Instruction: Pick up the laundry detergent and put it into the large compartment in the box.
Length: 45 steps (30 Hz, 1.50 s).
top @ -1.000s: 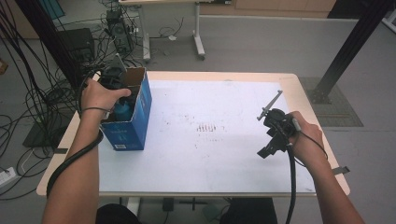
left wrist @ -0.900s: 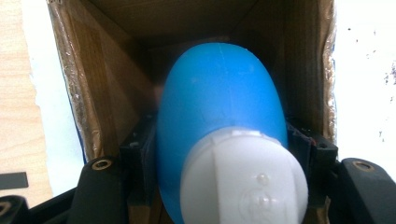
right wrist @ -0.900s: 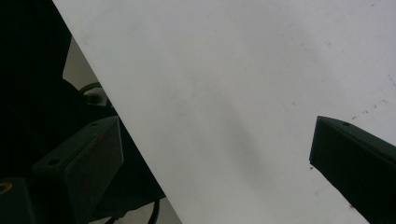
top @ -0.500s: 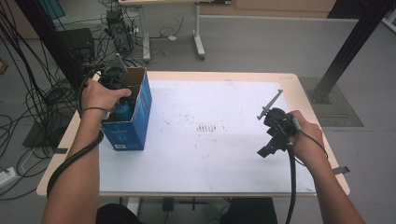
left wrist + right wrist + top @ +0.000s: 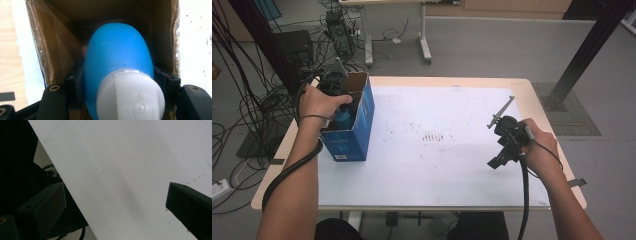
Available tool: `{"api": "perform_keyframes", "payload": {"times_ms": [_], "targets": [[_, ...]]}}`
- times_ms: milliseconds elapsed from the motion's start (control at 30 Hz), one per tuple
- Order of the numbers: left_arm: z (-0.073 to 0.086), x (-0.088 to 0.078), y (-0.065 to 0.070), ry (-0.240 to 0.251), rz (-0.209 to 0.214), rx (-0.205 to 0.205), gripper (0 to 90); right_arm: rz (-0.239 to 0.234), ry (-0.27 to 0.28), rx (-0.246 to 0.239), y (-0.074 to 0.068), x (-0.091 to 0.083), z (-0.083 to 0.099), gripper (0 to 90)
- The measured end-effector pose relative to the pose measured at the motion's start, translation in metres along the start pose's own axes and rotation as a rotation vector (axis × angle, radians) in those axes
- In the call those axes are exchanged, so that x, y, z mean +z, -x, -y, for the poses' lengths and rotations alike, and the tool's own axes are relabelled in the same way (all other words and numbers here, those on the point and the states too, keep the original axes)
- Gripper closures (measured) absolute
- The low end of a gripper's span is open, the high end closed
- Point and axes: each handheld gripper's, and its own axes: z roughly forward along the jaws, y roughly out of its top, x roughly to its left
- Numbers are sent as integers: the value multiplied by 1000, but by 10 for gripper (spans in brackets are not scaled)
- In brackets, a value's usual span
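A blue bottle (image 5: 117,57) with a white cap (image 5: 130,97) sits between the jaws of my left gripper (image 5: 119,81), which is shut on its sides. The bottle hangs inside the open top of a blue cardboard box (image 5: 50,45) with brown inner walls. In the high view the box (image 5: 349,142) stands upright at the table's left, with my left gripper (image 5: 337,107) over its opening and the bottle (image 5: 343,119) partly inside. My right gripper (image 5: 499,157) hovers at the table's right near the front; its jaws (image 5: 116,192) stand wide apart, open, over bare white sheet.
A white sheet (image 5: 437,115) with small dark marks covers the wooden table (image 5: 532,100). Cables and equipment (image 5: 337,30) crowd the floor at the back left. Another table's legs (image 5: 424,45) stand behind, and a black post (image 5: 582,55) rises at the back right.
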Motion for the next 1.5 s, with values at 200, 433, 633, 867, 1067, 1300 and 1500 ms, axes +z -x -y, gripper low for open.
{"api": "perform_keyframes", "payload": {"times_ms": [200, 433, 633, 867, 1067, 1300, 1500], "targets": [[0, 0, 0, -2, 0, 0, 378, -2, 0, 2, 0, 0, 0, 24], [0, 0, 0, -6, -1, -2, 377, 2, 0, 4, 1, 0, 1, 23], [-1, 0, 0, -9, -1, 0, 375, -3, 3, 7, 1, 0, 2, 23], [-1, -1, -1, -6, 0, -10, 356, -5, 4, 6, 2, 0, 1, 23], [0, -3, -1, -6, -3, -12, 332, -3, 7, 4, 2, 0, 1, 23], [1, -11, 3, 2, -12, -14, 322, -1, 7, 4, 1, 0, 1, 23], [0, -23, 6, 23, -28, -8, 316, -6, 6, -2, -1, 1, -1, 23]]}}
